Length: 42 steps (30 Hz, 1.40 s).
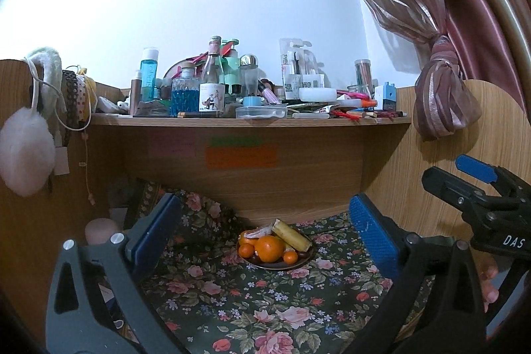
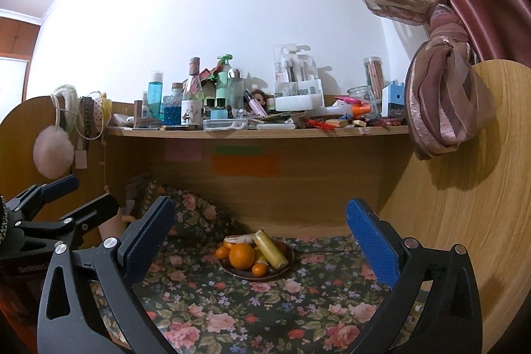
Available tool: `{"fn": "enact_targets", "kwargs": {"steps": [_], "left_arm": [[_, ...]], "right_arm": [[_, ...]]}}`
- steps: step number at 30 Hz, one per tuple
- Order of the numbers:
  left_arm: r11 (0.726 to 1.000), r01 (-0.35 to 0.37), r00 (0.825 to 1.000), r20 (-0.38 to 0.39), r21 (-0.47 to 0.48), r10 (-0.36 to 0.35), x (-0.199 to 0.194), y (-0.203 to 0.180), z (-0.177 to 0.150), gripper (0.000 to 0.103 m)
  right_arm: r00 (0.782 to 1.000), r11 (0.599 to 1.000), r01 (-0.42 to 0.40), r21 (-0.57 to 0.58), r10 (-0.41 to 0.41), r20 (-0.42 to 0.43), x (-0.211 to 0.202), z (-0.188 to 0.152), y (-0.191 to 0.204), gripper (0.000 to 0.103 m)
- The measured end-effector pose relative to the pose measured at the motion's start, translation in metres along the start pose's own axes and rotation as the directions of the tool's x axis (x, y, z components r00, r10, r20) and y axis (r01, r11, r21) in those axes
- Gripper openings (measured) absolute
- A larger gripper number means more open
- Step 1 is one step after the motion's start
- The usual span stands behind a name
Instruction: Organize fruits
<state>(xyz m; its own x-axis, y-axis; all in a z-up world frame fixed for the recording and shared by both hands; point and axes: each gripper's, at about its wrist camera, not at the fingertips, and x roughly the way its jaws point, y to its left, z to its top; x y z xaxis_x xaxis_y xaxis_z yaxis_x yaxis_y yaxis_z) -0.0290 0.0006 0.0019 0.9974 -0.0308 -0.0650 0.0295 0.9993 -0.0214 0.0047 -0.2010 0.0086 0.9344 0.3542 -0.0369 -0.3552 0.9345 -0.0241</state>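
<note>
A dark plate [image 1: 300,261] [image 2: 288,259] stands on the floral cloth near the back of the desk. It holds a large orange [image 1: 269,248] [image 2: 242,255], several small tangerines [image 1: 246,250] [image 2: 259,269], a banana [image 1: 292,235] [image 2: 270,248] and a peeled piece of fruit [image 1: 260,232]. My left gripper [image 1: 265,234] is open and empty, well in front of the plate. My right gripper [image 2: 262,238] is open and empty, also short of the plate. The right gripper also shows at the right edge of the left wrist view [image 1: 464,178], and the left gripper at the left edge of the right wrist view [image 2: 76,194].
A shelf [image 1: 252,120] [image 2: 255,130] above the desk is crowded with bottles, jars and pens. Sticky notes [image 1: 241,156] are on the back panel. Wooden side panels [image 1: 441,184] close both sides. A knotted curtain [image 2: 441,108] hangs at the right, a fluffy pom-pom [image 1: 25,151] at the left.
</note>
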Motion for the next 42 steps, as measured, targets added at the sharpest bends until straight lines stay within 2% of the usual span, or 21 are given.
{"fn": "enact_targets", "kwargs": {"steps": [42], "left_arm": [[1.000, 0.021, 1.000, -0.011, -0.002, -0.021, 0.0093, 0.0028, 0.0001, 0.103]], "right_arm": [[1.000, 0.999, -0.029, -0.021, 0.029, 0.009, 0.0078, 0.0024, 0.0016, 0.103]]}}
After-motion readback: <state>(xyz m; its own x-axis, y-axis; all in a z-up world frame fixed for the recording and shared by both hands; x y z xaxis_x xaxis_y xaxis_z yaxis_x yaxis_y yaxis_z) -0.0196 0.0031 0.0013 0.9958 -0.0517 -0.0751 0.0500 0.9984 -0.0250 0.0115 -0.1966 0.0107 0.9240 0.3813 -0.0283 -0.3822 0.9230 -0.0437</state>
